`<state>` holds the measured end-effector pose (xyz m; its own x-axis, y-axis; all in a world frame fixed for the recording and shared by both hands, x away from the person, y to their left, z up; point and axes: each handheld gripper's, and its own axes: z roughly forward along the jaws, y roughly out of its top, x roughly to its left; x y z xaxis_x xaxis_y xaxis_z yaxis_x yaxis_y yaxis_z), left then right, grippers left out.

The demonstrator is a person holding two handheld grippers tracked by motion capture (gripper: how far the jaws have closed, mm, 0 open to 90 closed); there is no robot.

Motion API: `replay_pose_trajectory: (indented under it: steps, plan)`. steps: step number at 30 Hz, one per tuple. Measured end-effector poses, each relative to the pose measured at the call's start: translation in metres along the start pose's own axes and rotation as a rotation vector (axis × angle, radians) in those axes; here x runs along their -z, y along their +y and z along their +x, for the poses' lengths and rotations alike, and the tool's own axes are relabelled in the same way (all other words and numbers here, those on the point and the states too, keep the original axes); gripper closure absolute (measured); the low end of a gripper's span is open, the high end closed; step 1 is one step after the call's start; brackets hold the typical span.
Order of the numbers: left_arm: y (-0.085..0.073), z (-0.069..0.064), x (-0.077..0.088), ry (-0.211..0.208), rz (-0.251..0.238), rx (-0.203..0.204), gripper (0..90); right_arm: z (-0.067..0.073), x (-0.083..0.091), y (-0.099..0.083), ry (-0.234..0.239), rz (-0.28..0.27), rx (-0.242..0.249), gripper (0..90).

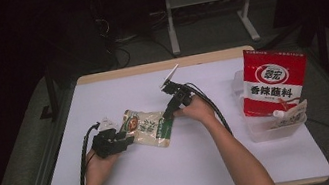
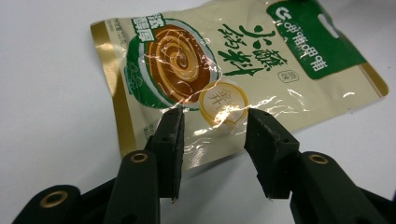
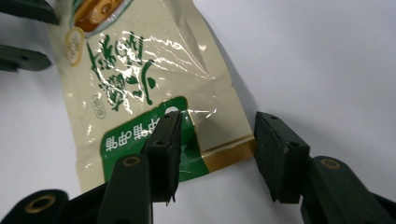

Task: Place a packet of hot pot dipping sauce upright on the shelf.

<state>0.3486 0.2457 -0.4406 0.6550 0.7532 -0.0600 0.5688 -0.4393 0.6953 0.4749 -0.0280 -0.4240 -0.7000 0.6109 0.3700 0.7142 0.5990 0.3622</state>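
Note:
A cream and green sauce pouch lies flat on the white table, left of centre. My left gripper is at the pouch's left end. In the left gripper view its jaws stand apart over the lower edge of the pouch, not pinching it. My right gripper comes down on the pouch's right end. In the right gripper view it is open: one jaw rests over the green header of the pouch, the other just past its gold-striped corner.
A tall red bag stands in a clear plastic bin at the right, with a small spouted pouch beside it. The white table top stretches toward the person. Cables trail from both grippers.

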Motion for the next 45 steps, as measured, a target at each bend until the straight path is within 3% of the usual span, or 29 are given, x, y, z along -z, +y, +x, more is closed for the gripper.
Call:
replay_pose_trajectory:
  steps: [9, 15, 18, 22, 27, 31, 37, 45]
  plan:
    - [-0.001, 0.0, -0.003, -0.001, 0.015, 0.001, 57.2, -0.002, -0.004, -0.003, 0.093, -0.003, -0.068, 49.8]
    - [-0.001, 0.0, -0.004, -0.006, 0.011, 0.007, 57.4, 0.005, -0.01, 0.001, 0.078, 0.003, -0.077, 52.4]
    - [-0.001, 0.0, -0.004, -0.009, 0.009, 0.006, 57.5, 0.011, -0.012, 0.004, 0.054, 0.014, -0.061, 57.7]
    - [-0.001, 0.0, -0.004, -0.008, 0.009, 0.004, 57.3, 0.016, -0.016, 0.005, 0.056, 0.02, -0.056, 70.6]
    - [-0.002, -0.001, -0.004, -0.006, 0.007, -0.001, 57.1, 0.019, -0.017, 0.006, 0.057, 0.034, -0.037, 79.3]
    - [-0.002, -0.001, -0.004, -0.009, 0.008, -0.005, 55.4, 0.021, -0.012, 0.005, 0.085, 0.016, 0.005, 84.9]
    - [0.0, -0.003, -0.002, 0.006, -0.006, -0.01, 48.3, 0.033, 0.004, 0.008, 0.065, 0.009, 0.109, 86.8]
    - [0.003, -0.001, 0.005, 0.023, -0.018, -0.022, 44.1, 0.043, 0.03, 0.009, 0.012, -0.004, 0.207, 87.2]
